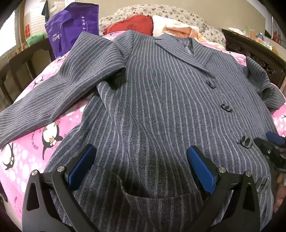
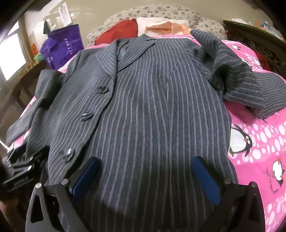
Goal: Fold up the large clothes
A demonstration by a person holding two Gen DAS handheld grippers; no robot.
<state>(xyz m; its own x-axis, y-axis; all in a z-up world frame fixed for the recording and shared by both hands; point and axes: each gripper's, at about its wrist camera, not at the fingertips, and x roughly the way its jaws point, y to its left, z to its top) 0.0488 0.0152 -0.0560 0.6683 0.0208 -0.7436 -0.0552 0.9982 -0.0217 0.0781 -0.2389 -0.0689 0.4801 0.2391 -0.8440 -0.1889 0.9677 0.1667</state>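
Observation:
A grey pinstriped jacket (image 1: 160,100) lies face up and buttoned on a pink penguin blanket (image 1: 26,157), collar toward the pillows. Its one sleeve (image 1: 53,92) stretches out to the left side; the other sleeve (image 2: 241,76) lies bunched at the right. My left gripper (image 1: 142,151) hovers open over the lower front, just above a pocket flap (image 1: 157,194). My right gripper (image 2: 145,163) is open too, over the hem area of the same jacket (image 2: 152,107), with nothing between its blue pads (image 2: 205,180). The other gripper's body (image 2: 16,171) shows at the left edge.
Pillows (image 1: 160,12), a red cushion (image 1: 132,24) and an orange cloth (image 1: 178,28) sit at the head of the bed. A purple bag (image 1: 71,26) stands at the back left. Dark wooden furniture (image 1: 250,46) flanks the bed on both sides.

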